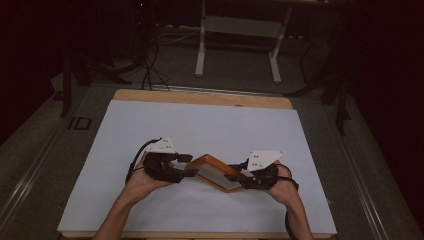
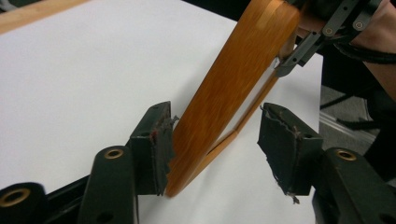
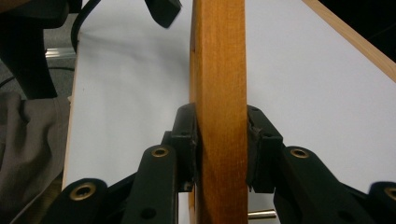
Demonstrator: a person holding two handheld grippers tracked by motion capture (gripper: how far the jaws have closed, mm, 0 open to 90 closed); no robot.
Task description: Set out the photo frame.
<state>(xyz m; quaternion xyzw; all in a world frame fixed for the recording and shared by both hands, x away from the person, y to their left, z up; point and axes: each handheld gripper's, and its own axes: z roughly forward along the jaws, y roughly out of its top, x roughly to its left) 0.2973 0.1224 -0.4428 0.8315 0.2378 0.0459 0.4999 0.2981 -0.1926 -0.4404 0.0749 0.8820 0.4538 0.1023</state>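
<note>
A wooden-edged table point(image 1: 202, 96) sits in a dim room, and a large white sheet point(image 1: 200, 130) covers nearly all of its top. Beyond the far edge, on the grey floor, stand the white legs of another piece of furniture point(image 1: 200, 45), with dark cables point(image 1: 150, 65) trailing near them.

Near the front middle of the sheet, an orange-brown wooden frame point(image 1: 212, 167) is held between the two hands — it looks like a picture frame with a pale panel inside, though the panel is too small to make out further. In the high view it lies slanted, its far-left corner toward the left tool and its near-right corner toward the right one. From the left gripper view the frame point(image 2: 224, 93) is tilted up on edge, its lower corner down at the white sheet point(image 2: 84, 70).

The right tool point(image 3: 219, 144) is clamped on the frame point(image 3: 218, 70), a jaw pressed flat against each face of the wood. In the high view it point(image 1: 236, 179) grips the near-right end.

The left tool point(image 2: 212, 144) stands wide: one pad touches the frame's face near its lower corner, the other is well clear of the wood. In the high view it point(image 1: 187, 167) sits at the frame's left end, under its grey plate.
</note>
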